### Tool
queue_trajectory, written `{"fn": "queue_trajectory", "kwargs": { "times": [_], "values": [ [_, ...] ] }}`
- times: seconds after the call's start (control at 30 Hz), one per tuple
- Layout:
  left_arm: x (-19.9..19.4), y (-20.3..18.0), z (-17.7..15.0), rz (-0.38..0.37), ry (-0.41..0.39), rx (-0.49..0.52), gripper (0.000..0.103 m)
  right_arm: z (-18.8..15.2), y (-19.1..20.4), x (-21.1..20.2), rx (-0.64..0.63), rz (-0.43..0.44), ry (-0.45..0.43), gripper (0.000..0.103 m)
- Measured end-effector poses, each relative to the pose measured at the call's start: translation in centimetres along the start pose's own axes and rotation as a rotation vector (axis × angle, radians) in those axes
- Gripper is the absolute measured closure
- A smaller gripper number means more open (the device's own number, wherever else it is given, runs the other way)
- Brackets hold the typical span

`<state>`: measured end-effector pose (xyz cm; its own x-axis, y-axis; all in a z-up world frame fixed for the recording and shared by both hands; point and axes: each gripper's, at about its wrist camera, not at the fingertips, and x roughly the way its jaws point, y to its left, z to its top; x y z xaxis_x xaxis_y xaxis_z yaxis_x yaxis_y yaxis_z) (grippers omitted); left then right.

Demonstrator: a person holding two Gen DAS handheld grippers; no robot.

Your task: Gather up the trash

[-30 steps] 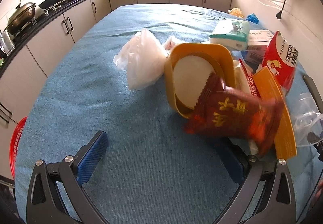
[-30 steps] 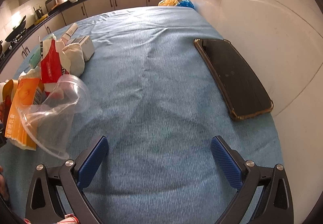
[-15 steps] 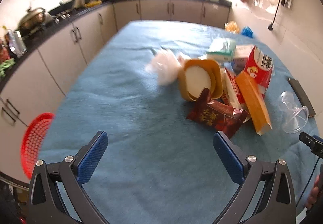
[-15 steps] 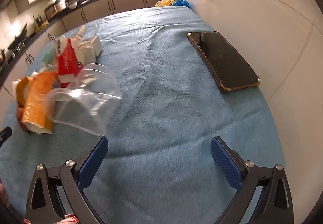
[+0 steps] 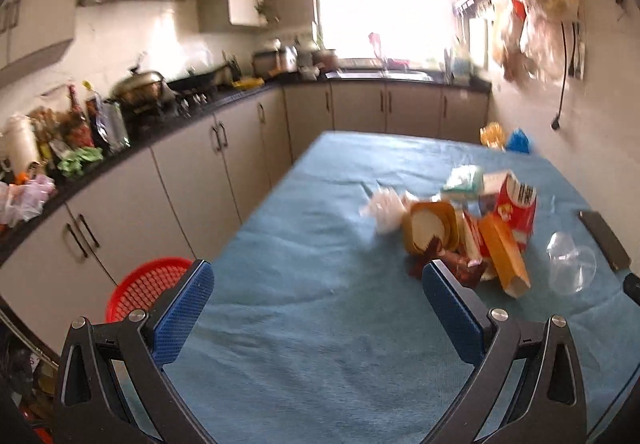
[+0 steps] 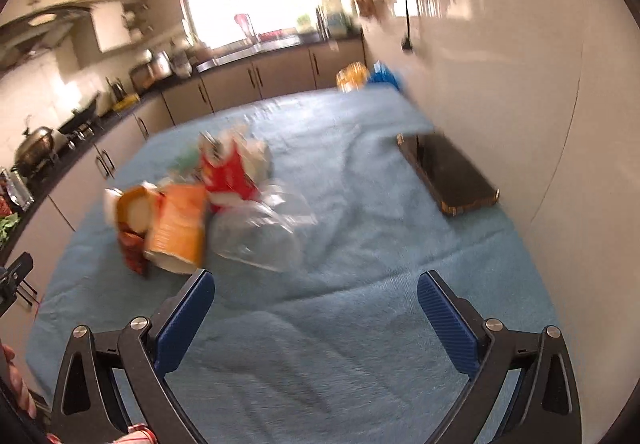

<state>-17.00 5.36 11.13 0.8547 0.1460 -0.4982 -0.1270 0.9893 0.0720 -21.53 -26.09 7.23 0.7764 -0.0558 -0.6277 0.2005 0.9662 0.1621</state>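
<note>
Here, the trash pile (image 5: 472,228) sits on the blue-covered bench (image 5: 320,324): a yellow tub, dark red snack wrapper, orange carton, red box and white bag bunched together, with a clear plastic cup (image 5: 570,264) just beside the pile. A red basket (image 5: 148,284) stands on the floor, well apart from the pile. Both the left hand-held gripper (image 5: 316,308) and right hand-held gripper (image 6: 314,314) are spread wide, empty, short of the pile. Best to pinch one loose piece at its edge, probably the wrapper.
</note>
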Motion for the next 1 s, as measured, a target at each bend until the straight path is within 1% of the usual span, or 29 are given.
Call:
{"fn": "queue_trajectory", "kwargs": {
  "times": [0.03, 0.17, 0.2, 0.27, 0.3, 0.4, 0.47, 0.57, 0.67, 0.83, 1.0],
  "values": [
    [-0.4, 0.1, 0.1, 0.003, -0.008, -0.002, 0.0, 0.0, 0.5, -0.9, -0.01, 0.001, -0.03, 0.0],
    [-2.2, 1.0, 0.0, -0.032, -0.015, -0.025, 0.0, 0.1, 2.5, -4.7, -0.034, -0.012, -0.183, 0.0],
    [-2.6, 1.1, 0.0, -0.031, -0.018, -0.032, 0.0, -0.1, 3.1, -5.9, -0.038, -0.026, -0.239, 0.0],
    [-3.7, 1.6, -0.3, -0.015, -0.038, -0.042, 0.0, -0.5, 3.3, -7.8, -0.034, -0.041, -0.322, 0.0],
    [-4.3, 1.7, -0.4, -0.004, -0.045, -0.039, 0.0, -0.8, 3.5, -8.4, -0.033, -0.043, -0.345, 0.0],
    [-5.9, 2.2, -0.9, 0.031, -0.063, -0.019, 0.0, -1.3, 3.2, -8.7, -0.013, -0.028, -0.327, 0.0],
    [-6.9, 2.6, -1.3, 0.035, -0.061, -0.019, 0.0, -1.9, 3.0, -9.0, -0.001, -0.002, -0.325, 0.0],
    [-7.9, 3.5, -1.8, 0.013, -0.046, -0.042, 0.0, -2.8, 3.1, -10.6, -0.006, -0.001, -0.341, 0.0],
    [-8.6, 4.2, -2.2, -0.016, -0.029, -0.065, 0.0, -3.4, 3.3, -12.0, -0.02, 0.004, -0.335, 0.0],
    [-8.9, 4.5, -2.7, -0.026, -0.014, -0.069, 0.0, -4.0, 3.2, -13.2, -0.036, -0.009, -0.331, 0.0],
    [-8.2, 4.3, -2.8, -0.022, 0.007, -0.054, 0.0, -4.1, 3.3, -12.8, -0.047, -0.003, -0.297, 0.0]
  ]
}}
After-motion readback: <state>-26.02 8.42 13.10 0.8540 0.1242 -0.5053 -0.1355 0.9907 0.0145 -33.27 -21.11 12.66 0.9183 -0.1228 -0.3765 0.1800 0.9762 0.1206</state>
